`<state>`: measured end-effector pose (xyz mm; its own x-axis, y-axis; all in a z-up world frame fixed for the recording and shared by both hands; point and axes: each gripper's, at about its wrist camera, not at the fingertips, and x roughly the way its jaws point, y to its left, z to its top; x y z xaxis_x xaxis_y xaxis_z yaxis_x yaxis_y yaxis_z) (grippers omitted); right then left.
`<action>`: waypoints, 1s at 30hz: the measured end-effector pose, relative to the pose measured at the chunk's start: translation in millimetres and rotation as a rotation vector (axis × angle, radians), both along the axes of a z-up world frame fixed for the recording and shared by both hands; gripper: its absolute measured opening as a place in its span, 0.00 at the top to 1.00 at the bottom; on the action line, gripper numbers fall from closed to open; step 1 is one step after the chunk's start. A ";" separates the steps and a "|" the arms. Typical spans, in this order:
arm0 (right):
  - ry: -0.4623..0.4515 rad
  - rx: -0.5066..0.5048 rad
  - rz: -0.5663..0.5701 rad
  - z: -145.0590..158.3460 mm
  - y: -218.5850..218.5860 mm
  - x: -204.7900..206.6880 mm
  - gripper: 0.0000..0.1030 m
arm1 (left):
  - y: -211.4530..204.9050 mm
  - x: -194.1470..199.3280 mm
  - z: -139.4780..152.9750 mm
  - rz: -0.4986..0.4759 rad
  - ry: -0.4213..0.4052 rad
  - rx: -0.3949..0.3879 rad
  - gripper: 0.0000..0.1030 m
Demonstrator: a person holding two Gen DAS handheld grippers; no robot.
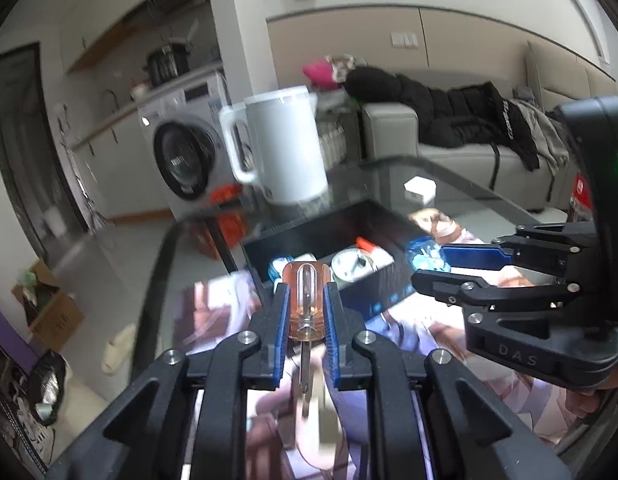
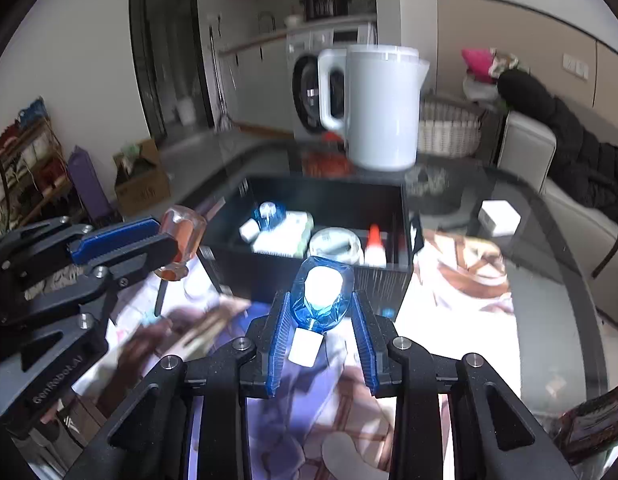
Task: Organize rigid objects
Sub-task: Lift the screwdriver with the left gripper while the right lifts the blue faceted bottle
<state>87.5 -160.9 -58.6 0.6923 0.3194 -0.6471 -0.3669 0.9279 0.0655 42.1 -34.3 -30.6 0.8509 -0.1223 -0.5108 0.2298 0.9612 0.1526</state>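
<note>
my left gripper (image 1: 307, 312) clamps a clear orange-handled screwdriver (image 1: 307, 300).
my right gripper (image 2: 321, 316) clamps a small blue plastic bottle (image 2: 323, 296), near the black box's (image 2: 269, 280) front edge.

Beyond the far edge of my glass table (image 2: 549, 216) a front-loading washing machine (image 1: 185, 152) sits under a long counter (image 1: 121, 110), with a dark pot (image 2: 325, 0) on top. A dark doorway (image 2: 165, 56) opens to the left of it. To the right runs a pale sofa (image 1: 449, 152) heaped with a black coat (image 1: 441, 108) and a pink bundle (image 1: 319, 72). A woven basket (image 2: 449, 130) stands beside the sofa's arm. On the grey floor (image 1: 121, 256) I see a cardboard box (image 2: 143, 182) and a shelf rack (image 2: 29, 172). Walls are pale.
</note>
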 end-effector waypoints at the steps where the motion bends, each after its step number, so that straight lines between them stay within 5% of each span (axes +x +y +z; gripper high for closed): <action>1: -0.037 0.015 -0.002 6.8 -1.6 -4.2 0.70 | 0.2 -2.7 5.1 0.006 -0.031 -0.005 0.87; 8: -0.354 0.085 0.021 58.0 -9.9 -48.0 0.70 | 13.4 -21.5 41.7 0.079 -0.228 -0.085 0.86; 13: -0.491 0.086 0.007 75.1 -12.3 -70.3 0.70 | 18.7 -36.0 50.5 0.100 -0.298 -0.121 0.86; 26: -0.419 0.123 -0.030 72.8 -17.1 -56.3 0.70 | 16.1 -30.9 47.4 0.073 -0.274 -0.118 0.94; 30: -0.385 0.110 -0.026 66.1 -16.8 -45.2 0.70 | 15.0 -7.2 31.1 0.050 -0.132 -0.123 0.94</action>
<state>42.3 -177.7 7.5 0.8862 0.3515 -0.3020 -0.3604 0.9324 0.0274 34.9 -19.2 0.4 0.9163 -0.1327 -0.3778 0.1667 0.9843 0.0587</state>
